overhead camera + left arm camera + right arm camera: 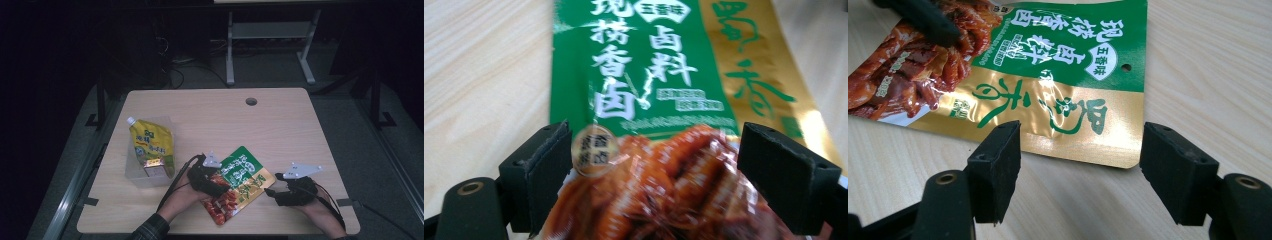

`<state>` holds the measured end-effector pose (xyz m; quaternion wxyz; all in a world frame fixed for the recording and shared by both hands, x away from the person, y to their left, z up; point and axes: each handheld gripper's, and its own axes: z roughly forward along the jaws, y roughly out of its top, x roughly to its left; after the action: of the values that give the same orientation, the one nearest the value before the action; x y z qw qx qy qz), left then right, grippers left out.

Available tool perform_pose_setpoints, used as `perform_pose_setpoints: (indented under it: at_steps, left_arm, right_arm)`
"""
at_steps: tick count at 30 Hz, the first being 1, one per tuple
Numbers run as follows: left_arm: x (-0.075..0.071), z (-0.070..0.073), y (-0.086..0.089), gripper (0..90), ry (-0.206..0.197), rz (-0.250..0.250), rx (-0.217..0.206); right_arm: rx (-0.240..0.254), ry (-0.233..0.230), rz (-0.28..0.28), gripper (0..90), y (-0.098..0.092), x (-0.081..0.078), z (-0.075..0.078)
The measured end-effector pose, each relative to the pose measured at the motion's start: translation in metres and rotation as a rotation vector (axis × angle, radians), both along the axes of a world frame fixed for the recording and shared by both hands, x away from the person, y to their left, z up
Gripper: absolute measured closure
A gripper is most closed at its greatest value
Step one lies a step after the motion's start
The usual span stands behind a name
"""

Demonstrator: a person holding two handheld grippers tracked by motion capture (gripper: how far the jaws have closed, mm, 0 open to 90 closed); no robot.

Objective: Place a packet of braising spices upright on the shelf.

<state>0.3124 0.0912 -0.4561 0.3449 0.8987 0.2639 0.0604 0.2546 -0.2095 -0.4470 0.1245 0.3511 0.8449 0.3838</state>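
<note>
Left hand-held gripper [651, 175] astride green-and-gold sauce packet [649, 75] on table.

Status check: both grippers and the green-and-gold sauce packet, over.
Left gripper astride the flat green-and-gold foil sauce packet, grip unconfirmed. Right gripper open, just short of packet's gold edge. Yellow spout pouch in clear tub, well clear.

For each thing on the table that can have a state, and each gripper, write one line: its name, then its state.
Green and gold sachet: flat on the table, sealed, its red end between the left jaws.
Yellow pouch: cap on, leaning in the clear container.
Clear container: upright, no lid.
Left gripper: open, jaws either side of the sachet.
Right gripper: open, empty, just short of the sachet's gold edge.
</note>
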Motion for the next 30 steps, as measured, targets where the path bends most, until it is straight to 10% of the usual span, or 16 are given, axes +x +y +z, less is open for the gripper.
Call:
perform_pose_setpoints:
  at_steps: [15,18,26,30]
  left_arm:
    - [0.007,-0.008,0.000,14.9,0.024,0.039,0.039]
    - [0.006,-0.005,-0.001,21.9,0.024,0.024,0.055]
    - [0.007,0.000,-0.002,74.6,0.029,-0.007,0.082]
    - [0.008,0.001,-0.002,83.5,0.026,-0.009,0.088]
  right_arm:
    - [0.005,-0.005,0.007,31.0,-0.003,0.001,-0.001]
    - [0.005,-0.018,0.010,30.8,-0.003,0.002,0.000]
    - [0.013,-0.024,0.001,29.7,-0.003,0.001,0.003]
    - [0.015,-0.027,-0.002,29.0,-0.005,0.001,0.003]
